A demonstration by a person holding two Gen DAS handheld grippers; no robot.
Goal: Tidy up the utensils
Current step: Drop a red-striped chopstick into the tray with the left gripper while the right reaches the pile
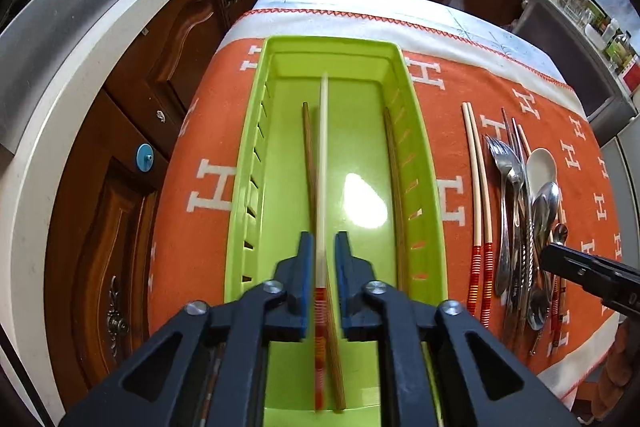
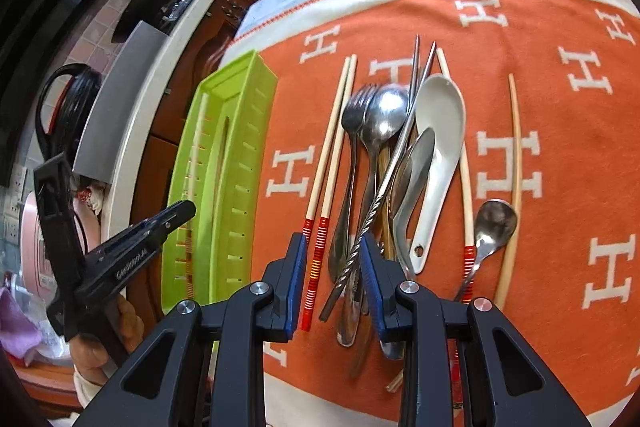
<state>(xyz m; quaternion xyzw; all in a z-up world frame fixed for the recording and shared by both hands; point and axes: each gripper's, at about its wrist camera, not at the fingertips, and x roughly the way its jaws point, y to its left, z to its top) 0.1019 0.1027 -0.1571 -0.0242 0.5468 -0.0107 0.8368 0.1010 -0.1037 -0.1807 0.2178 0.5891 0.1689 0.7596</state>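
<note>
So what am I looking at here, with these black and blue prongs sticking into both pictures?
Those are two hand-held grasping tools, each carrying a camera that looks along its prongs. The left tool hangs over a green tray with a cream chopstick between its blue fingers; motion blur hides whether they grip it. Two brown chopsticks already lie in the tray. The right tool is open above a pile of forks, spoons and chopsticks on the orange cloth.

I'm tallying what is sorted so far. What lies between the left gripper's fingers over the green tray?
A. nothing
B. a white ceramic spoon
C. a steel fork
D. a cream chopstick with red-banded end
D: the left gripper is open, and the cream chopstick with red-banded end runs between its fingers over the green plastic tray.
</note>
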